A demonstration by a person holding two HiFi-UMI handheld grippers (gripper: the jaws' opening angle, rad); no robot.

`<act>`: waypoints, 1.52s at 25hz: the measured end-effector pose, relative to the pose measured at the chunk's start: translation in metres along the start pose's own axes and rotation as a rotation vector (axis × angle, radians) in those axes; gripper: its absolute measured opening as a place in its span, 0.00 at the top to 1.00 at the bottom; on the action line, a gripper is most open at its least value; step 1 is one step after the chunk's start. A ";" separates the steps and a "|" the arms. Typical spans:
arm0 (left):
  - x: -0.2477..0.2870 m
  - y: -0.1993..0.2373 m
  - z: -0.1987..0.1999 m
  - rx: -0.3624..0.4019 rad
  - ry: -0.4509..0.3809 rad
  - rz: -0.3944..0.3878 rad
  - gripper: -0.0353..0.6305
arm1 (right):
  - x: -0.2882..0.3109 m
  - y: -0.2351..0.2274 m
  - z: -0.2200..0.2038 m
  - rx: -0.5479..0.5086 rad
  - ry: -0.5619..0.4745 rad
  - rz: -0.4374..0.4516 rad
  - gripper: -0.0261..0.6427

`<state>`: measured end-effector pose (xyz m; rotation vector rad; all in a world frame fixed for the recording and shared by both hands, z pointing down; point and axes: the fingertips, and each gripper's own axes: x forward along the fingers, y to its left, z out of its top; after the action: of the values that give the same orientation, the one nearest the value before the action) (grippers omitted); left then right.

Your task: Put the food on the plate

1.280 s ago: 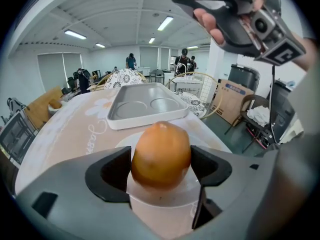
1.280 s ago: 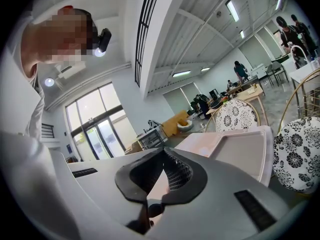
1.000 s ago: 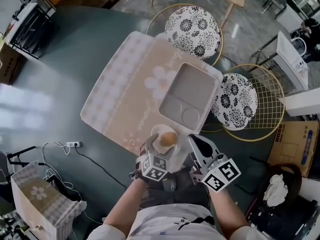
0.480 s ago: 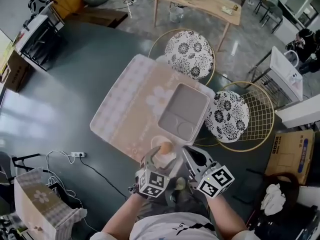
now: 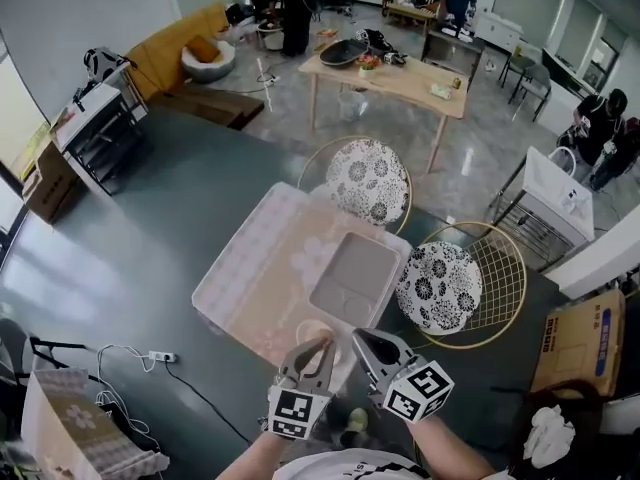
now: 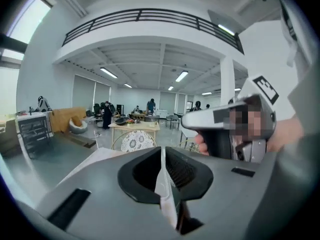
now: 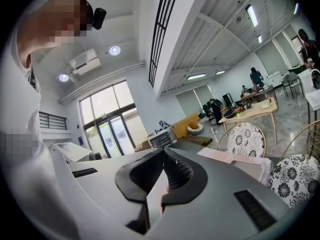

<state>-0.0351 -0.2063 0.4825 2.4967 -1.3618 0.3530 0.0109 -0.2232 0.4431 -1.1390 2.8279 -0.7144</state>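
Observation:
In the head view my left gripper [image 5: 318, 348] and right gripper [image 5: 362, 342] are side by side at the table's near edge, both tilted up. A sliver of the small white plate [image 5: 305, 329] shows just beyond the left fingers. The food is not visible in any view. The left gripper view shows my left gripper [image 6: 162, 152] closing, jaws together with nothing between them, and a hand holding the right gripper [image 6: 235, 121] beside it. My right gripper [image 7: 162, 155] is shut and empty, aimed across the room.
A grey compartment tray [image 5: 355, 271] lies on the pink tablecloth [image 5: 250, 268]. Two floral-cushioned wire chairs [image 5: 368, 182] [image 5: 438, 286] stand behind the table. A wooden table [image 5: 390, 73] and people are farther back. A cardboard box [image 5: 575, 343] sits on the right.
The left jaws have gone from wide apart to together. The round bun seen on the small plate earlier is out of sight. The view has tilted up, showing more of the room.

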 end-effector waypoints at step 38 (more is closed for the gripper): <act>-0.099 -0.098 0.057 -0.076 -0.204 0.075 0.94 | -0.096 0.089 0.012 -0.141 -0.048 0.143 0.94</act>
<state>-0.0004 -0.0981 0.3839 2.4792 -1.5174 0.0604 0.0255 -0.1090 0.3807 -0.9415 2.9211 -0.4796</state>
